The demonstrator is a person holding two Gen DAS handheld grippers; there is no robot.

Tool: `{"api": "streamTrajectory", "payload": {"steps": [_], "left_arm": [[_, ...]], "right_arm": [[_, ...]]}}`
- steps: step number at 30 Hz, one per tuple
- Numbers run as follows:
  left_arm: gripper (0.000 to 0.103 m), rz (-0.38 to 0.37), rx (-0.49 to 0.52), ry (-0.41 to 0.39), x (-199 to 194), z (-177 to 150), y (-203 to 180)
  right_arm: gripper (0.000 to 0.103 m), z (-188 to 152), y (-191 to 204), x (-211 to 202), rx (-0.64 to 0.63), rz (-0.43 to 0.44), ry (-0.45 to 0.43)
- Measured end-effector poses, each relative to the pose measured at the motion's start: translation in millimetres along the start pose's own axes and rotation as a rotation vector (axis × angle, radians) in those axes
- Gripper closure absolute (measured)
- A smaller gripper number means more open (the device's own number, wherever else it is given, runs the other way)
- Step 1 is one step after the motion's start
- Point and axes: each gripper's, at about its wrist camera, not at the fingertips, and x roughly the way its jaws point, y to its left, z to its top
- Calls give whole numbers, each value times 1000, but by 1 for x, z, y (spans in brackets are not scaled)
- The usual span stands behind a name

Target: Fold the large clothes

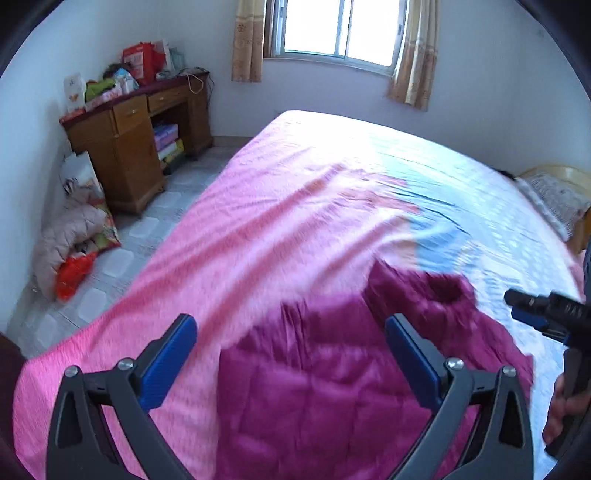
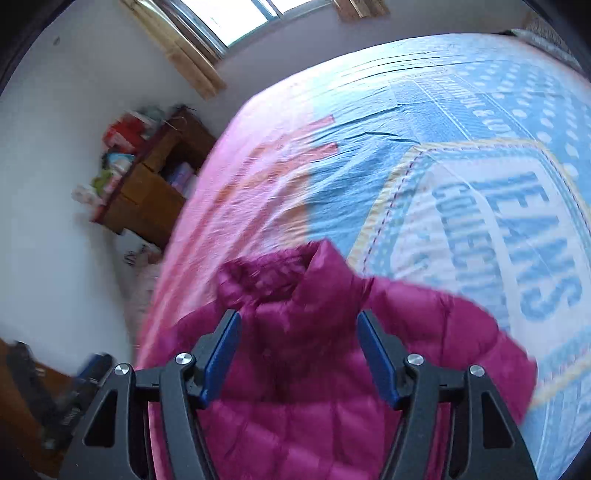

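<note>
Bedsheet (image 2: 424, 122) print reads "JEANS" in blue capitals; a second line below is partly hidden. Magenta quilted down jacket (image 2: 314, 369) lies on the bed's near edge, collar toward the centre. Left tongs (image 1: 291, 354) gape wide, empty. Right tongs (image 2: 299, 354) stand parted above the jacket, gripping nothing.

The bed (image 1: 295, 206) is viewed steeply downward from close above its near edge by both wrist cameras, the left squared toward the window (image 1: 332, 29), the right rolled sideways, with the magenta jacket (image 2: 314, 369) and wooden desk (image 1: 140, 140) shared.
</note>
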Motion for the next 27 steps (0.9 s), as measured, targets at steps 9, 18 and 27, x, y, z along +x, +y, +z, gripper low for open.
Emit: {"api": "streamTrajectory", "payload": {"steps": [9, 18, 27], "left_arm": [[0, -19, 17, 64, 46, 10, -25], [0, -25, 34, 84, 51, 14, -39], [0, -11, 120, 91, 58, 9, -83]], "right_arm": [[37, 11, 4, 74, -73, -115, 56], [85, -3, 0, 42, -206, -98, 9], [88, -41, -22, 3, -293, -155, -74]]}}
